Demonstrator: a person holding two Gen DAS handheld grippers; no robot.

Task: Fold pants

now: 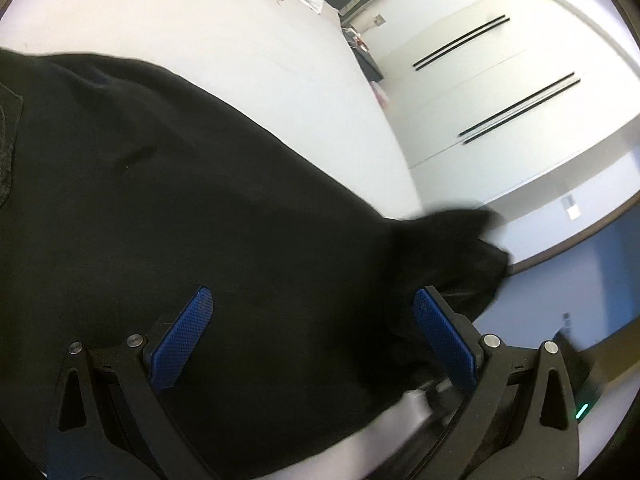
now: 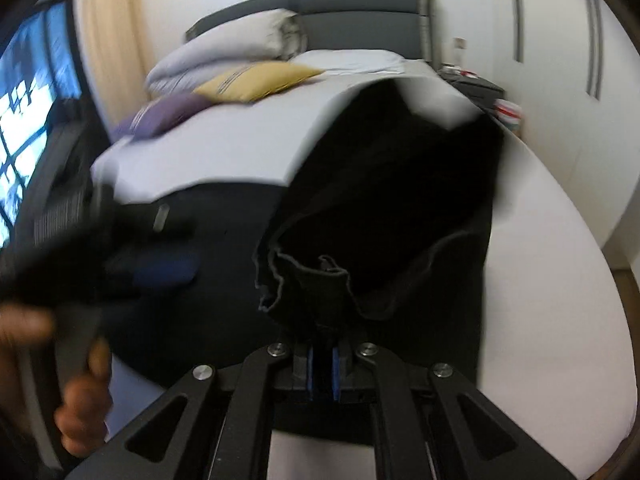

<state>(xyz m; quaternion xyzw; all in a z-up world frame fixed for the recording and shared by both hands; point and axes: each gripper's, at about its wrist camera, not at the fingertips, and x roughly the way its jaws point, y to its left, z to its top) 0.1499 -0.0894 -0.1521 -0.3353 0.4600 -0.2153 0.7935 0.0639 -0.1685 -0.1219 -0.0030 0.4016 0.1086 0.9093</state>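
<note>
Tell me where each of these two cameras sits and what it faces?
Left wrist: rides the open left tool, looking down on black pants spread over the white bed, wardrobe beyond.
Right wrist: rides the right tool, shut on the pants' hem, facing pillows and headboard; the person's hand shows.
Shared: pants, bed.

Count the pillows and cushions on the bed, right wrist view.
4: white pillow stacked by the headboard, flat white pillow right of it, yellow cushion in front, purple cushion leftmost. More may be hidden.
</note>
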